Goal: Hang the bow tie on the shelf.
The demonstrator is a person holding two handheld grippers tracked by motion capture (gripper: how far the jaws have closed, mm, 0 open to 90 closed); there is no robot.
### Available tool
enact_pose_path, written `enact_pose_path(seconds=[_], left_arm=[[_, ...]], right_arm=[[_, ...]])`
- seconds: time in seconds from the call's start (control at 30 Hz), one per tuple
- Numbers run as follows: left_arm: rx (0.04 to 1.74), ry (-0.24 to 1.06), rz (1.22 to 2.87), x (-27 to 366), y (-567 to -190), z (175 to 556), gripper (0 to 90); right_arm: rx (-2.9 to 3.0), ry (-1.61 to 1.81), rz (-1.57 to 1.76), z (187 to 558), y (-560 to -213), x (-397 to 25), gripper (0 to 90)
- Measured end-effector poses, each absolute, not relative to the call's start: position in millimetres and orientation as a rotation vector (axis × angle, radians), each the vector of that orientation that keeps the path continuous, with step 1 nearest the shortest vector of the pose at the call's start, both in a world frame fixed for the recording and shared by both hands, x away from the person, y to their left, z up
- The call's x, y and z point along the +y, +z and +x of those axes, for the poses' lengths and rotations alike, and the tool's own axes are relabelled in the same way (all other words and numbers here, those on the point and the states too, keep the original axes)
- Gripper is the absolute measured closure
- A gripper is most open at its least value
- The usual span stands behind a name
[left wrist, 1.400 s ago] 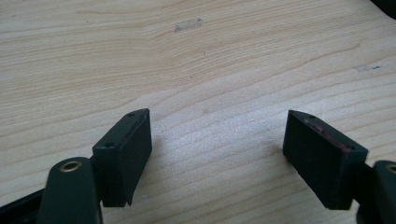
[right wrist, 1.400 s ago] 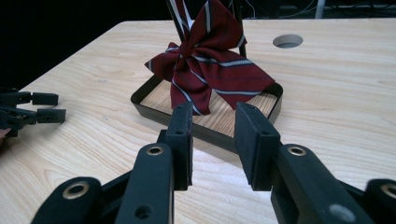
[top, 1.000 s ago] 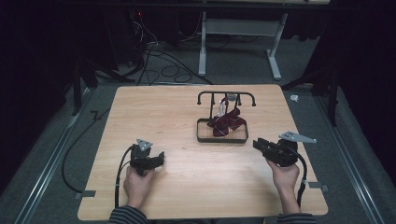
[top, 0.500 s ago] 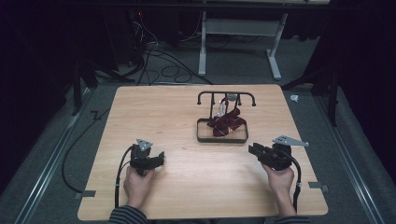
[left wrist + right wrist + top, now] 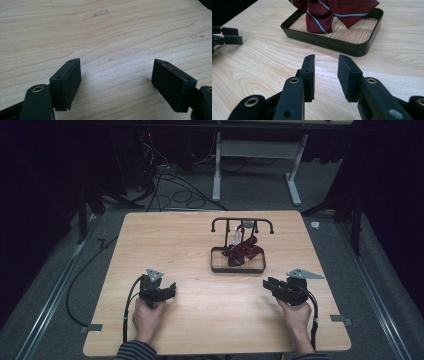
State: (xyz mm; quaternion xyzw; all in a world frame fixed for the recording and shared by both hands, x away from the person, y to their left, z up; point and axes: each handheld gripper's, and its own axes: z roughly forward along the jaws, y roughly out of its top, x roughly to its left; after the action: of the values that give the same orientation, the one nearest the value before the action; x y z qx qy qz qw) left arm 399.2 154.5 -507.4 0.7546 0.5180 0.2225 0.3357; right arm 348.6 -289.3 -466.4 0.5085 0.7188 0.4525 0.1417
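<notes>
— High view: where do the two grippers sit on the pale wooden table (image 5: 200, 330)?

— The left gripper (image 5: 169, 291), held in a hand (image 5: 146, 317), rests near the table's near-left; the right gripper (image 5: 270, 285) lies near the near-right, well apart from it. Both point toward the middle.

— And their jaws?

— Left jaws spread wide over bare wood, nothing between them. Right jaws parted by a narrow gap, also released, gripping nothing.

— The dark red striped necktie (image 5: 322, 15)?

— It hangs from a black wire rack (image 5: 242, 222) into a shallow black rectangular tray (image 5: 329, 43), right of centre, beyond the right gripper.
</notes>
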Motion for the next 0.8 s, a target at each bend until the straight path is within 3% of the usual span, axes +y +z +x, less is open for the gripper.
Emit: enact_pose_path(seconds=[0.8], left_arm=[[1.351, 0.581, 1.969, 154, -507, 399, 24.3]], right_arm=[[2.137, 1.211, 1.471, 346, -487, -277, 68.0]])
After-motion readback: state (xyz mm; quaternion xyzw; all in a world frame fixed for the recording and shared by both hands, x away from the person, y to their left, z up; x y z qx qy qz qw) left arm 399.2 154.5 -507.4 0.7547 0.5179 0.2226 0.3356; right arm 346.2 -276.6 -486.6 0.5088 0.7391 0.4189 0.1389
